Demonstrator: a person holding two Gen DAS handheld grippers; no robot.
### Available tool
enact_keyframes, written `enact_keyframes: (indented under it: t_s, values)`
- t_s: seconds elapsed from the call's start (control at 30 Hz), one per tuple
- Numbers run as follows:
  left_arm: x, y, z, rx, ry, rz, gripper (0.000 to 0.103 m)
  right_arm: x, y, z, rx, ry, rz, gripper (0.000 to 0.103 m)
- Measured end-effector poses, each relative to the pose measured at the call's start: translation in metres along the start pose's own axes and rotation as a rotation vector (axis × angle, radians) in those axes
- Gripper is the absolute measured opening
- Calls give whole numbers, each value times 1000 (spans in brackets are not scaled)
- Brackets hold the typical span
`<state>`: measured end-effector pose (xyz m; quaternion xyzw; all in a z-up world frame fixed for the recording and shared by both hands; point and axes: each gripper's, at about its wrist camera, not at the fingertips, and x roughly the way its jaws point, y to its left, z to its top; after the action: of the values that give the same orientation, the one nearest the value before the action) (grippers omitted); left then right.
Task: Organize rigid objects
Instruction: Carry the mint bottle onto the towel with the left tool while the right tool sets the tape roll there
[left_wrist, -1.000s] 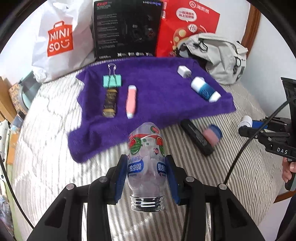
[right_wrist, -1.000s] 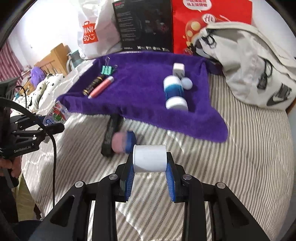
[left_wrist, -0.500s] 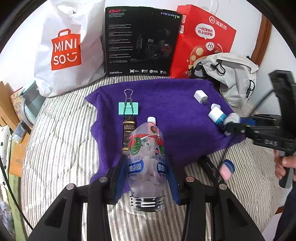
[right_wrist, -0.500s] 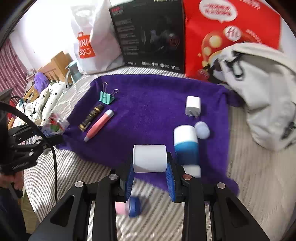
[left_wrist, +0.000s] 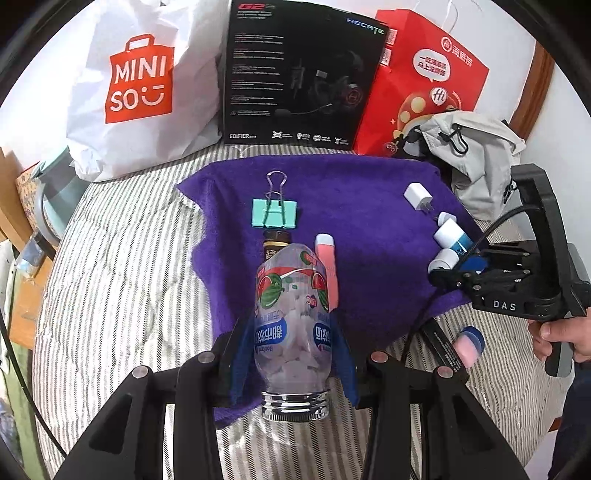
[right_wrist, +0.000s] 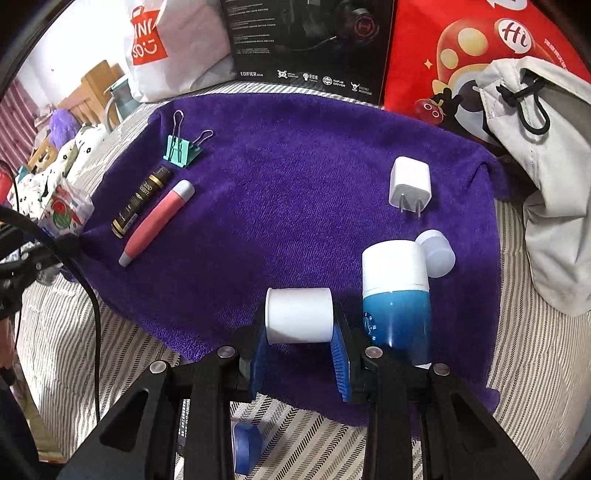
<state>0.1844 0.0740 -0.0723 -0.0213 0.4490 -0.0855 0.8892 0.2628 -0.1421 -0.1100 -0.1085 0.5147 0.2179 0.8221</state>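
Counting two claws (left_wrist: 293, 354) (right_wrist: 299, 349), one bottle (left_wrist: 291, 321) each

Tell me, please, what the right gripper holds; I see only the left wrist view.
Observer: The right gripper is shut on a white cap, held sideways.
Operator: Is anything close beside it?
Observer: The blue and white bottle lies on the purple towel, just right of its right finger.
Operator: My clear bottle hides most of the dark tube; where does it lie?
Observer: It lies beside the pink pen, roughly parallel, near the teal binder clip.
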Motion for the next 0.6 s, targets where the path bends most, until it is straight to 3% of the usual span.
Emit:
enact_keyframes:
  t_s: [0.4, 0.53, 0.6]
  values:
    - [9, 10, 13, -11, 10, -10, 39, 0, -2, 2, 11, 61, 2, 37]
    - [17, 5, 19, 11, 20, -17, 39, -16, -3, -4, 13, 42, -2, 54]
    - [22, 1, 23, 21, 25, -18, 39, -24, 0, -7, 0, 28, 4, 54]
